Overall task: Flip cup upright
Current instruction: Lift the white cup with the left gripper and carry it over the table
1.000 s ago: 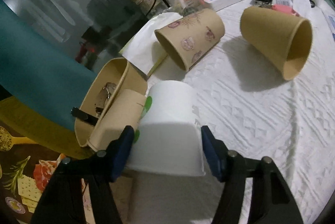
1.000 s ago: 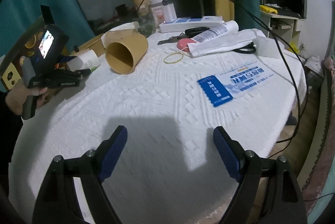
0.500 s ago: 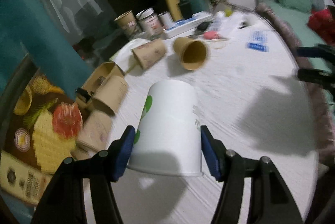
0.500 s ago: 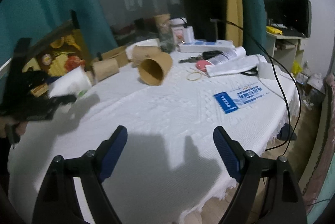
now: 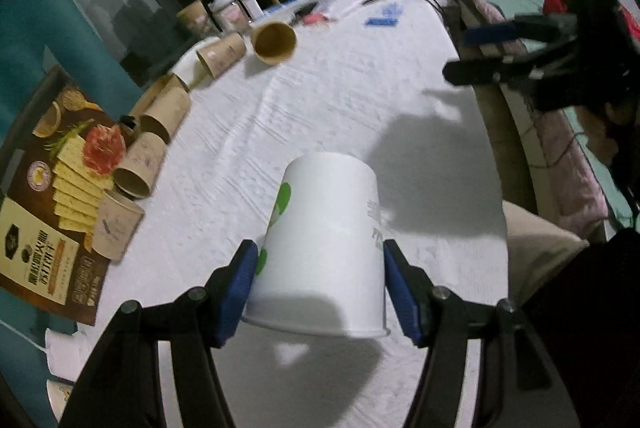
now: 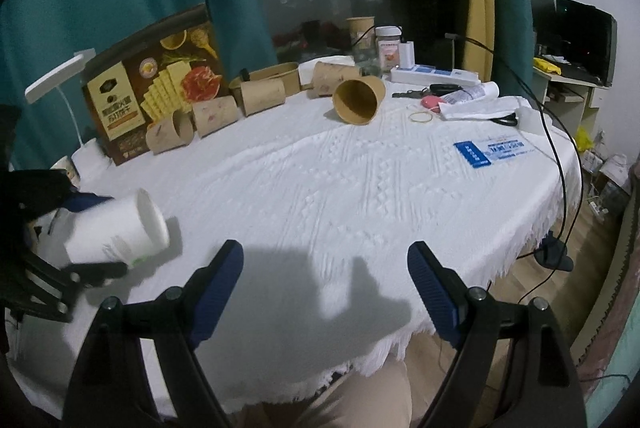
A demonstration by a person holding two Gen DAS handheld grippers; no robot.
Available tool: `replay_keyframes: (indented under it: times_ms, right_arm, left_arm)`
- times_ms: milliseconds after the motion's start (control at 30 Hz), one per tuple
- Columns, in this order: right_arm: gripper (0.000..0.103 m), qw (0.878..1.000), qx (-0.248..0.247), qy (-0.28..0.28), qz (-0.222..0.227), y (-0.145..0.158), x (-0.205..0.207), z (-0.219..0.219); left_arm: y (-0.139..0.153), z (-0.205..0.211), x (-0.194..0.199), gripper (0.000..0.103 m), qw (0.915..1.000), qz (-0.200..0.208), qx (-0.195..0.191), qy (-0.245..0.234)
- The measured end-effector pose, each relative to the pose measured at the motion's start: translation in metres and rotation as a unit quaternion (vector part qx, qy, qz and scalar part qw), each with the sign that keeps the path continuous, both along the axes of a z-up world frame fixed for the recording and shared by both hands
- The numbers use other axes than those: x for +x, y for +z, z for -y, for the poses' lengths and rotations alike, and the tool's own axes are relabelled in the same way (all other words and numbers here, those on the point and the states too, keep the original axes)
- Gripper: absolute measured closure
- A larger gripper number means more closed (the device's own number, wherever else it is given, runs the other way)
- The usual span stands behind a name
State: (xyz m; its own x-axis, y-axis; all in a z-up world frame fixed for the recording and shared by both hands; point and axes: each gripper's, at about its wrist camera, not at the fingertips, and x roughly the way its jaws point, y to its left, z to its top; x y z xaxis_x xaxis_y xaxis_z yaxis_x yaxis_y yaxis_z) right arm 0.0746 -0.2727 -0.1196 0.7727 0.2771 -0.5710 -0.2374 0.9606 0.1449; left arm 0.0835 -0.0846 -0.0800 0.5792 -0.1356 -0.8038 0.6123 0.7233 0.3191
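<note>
Left gripper [image 5: 320, 280] clamped on the white cup [image 5: 324, 244], base pointing 12 o'clock; right gripper [image 6: 324, 292] spread apart, empty.

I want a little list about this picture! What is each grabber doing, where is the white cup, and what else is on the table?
left gripper: shut on the white cup, fingers on its two sides
white cup: lifted off the table, tilted on its side, not upright yet
right gripper: open, holding nothing, above the table's near edge
brown cups: several lying on their sides; the nearest big one has its mouth facing the right camera
other things: food box, blue card, rubber band
</note>
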Motion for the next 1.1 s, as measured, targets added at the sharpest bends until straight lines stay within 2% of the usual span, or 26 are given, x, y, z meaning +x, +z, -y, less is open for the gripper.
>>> replay_keyframes:
  times_ms: [200,433,533,633,833,933,1100]
  right_arm:
    - [0.021,1.000,-0.005,-0.005,-0.009,-0.004,-0.011,0.003]
    - [0.021,1.000,-0.007,-0.006,-0.018,-0.010,-0.011,0.004]
    - [0.021,1.000,-0.008,-0.002,-0.019,-0.011,-0.010,0.002]
    - [0.021,1.000,-0.009,0.001,-0.019,-0.011,-0.008,-0.001]
    - [0.021,1.000,-0.011,0.008,-0.017,-0.010,-0.007,-0.005]
    - [0.021,0.999,-0.018,0.033,-0.017,-0.004,-0.005,-0.010]
    - [0.021,0.988,-0.084,0.128,0.013,0.021,-0.002,-0.031]
  left_arm:
    - [-0.019,0.007,0.002,0.038,0.9998,-0.017,0.012,-0.009]
    - [-0.023,0.012,0.001,0.034,0.9994,-0.028,-0.002,-0.017]
    - [-0.023,0.010,0.000,0.030,0.9991,-0.036,-0.015,-0.015]
    - [-0.021,0.005,0.003,0.022,0.9982,-0.046,-0.038,-0.004]
    - [-0.020,-0.005,0.013,0.021,0.9936,-0.078,-0.070,0.042]
    - [-0.006,-0.011,0.005,0.021,0.9916,-0.066,-0.099,0.050]
    - [0.021,-0.026,-0.019,0.021,0.9856,-0.032,-0.150,0.071]
